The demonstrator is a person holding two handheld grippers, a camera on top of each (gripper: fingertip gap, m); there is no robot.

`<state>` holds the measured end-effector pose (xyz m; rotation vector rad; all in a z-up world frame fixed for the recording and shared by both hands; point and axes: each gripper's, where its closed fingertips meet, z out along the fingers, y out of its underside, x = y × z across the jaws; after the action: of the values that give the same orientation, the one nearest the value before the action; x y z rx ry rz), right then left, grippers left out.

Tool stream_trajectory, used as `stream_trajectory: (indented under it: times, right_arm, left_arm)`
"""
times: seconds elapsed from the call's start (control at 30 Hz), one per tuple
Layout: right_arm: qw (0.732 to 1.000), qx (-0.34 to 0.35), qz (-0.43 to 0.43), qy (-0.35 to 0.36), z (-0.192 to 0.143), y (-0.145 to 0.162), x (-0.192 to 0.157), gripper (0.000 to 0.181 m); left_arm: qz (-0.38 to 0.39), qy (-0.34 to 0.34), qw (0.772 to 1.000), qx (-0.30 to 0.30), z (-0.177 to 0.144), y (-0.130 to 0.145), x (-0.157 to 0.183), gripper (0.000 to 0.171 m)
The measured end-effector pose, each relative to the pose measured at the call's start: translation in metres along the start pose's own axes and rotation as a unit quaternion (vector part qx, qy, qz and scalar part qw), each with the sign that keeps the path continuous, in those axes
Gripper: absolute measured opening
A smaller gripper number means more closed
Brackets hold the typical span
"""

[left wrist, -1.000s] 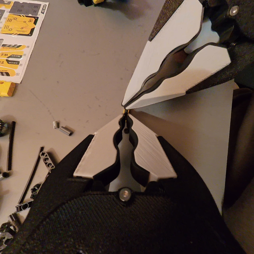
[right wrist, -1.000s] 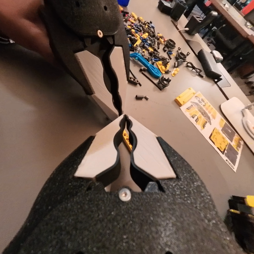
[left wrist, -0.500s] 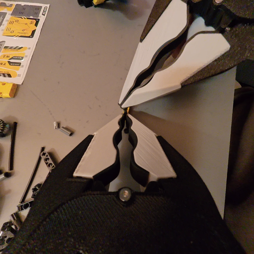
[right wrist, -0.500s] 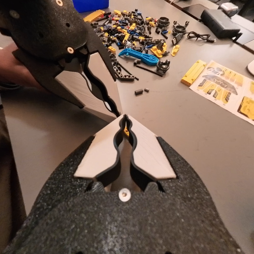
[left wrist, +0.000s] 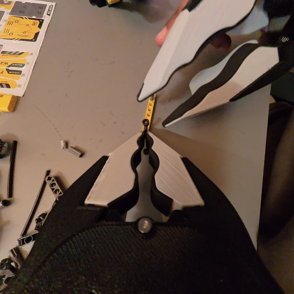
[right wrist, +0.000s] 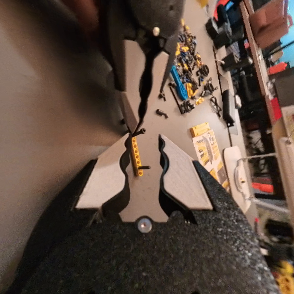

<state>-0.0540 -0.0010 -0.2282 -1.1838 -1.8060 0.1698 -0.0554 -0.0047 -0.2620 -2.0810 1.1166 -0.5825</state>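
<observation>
My left gripper [left wrist: 145, 132] is shut on the near end of a thin yellow beam [left wrist: 150, 109] with a row of holes. A black pin [left wrist: 146, 122] sticks out of the beam right at my fingertips. The beam juts forward above the grey table [left wrist: 89, 89]. My right gripper [right wrist: 144, 136] is open and empty, and the yellow beam [right wrist: 136, 156] lies between its jaws close to the left finger, with a second black pin [right wrist: 145, 167] in it. In the left wrist view the right gripper [left wrist: 152, 111] straddles the beam's far end. The left gripper [right wrist: 132, 132] shows tip to tip in the right wrist view.
A sticker sheet [left wrist: 20, 47] and a yellow block [left wrist: 6, 103] lie at the left. Small grey pins [left wrist: 74, 150] and black axles [left wrist: 12, 168] lie left of my left gripper. A pile of parts [right wrist: 189, 63] with a blue piece [right wrist: 179, 84] lies farther back. The table's edge [left wrist: 262, 175] is at the right. The tips of both grippers are at nearly the same place.
My right gripper has opened and let go of the yellow beam, and has drawn back a little. My left gripper stays shut and now holds the beam alone.
</observation>
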Motion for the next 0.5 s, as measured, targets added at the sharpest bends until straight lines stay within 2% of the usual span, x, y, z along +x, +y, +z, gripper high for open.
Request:
stream_trajectory:
  times: [0.17, 0.5]
  right_arm:
    - [0.993, -0.022, -0.113, -0.022, 0.002, 0.001, -0.009, 0.035]
    - [0.985, -0.051, -0.160, -0.047, 0.007, 0.005, -0.020, 0.034]
  left_arm:
    - [-0.002, 0.001, 1.000, 0.000, 0.000, 0.000, 0.000, 0.000]
    - [-0.007, 0.005, 1.000, 0.000, 0.000, 0.000, 0.000, 0.001]
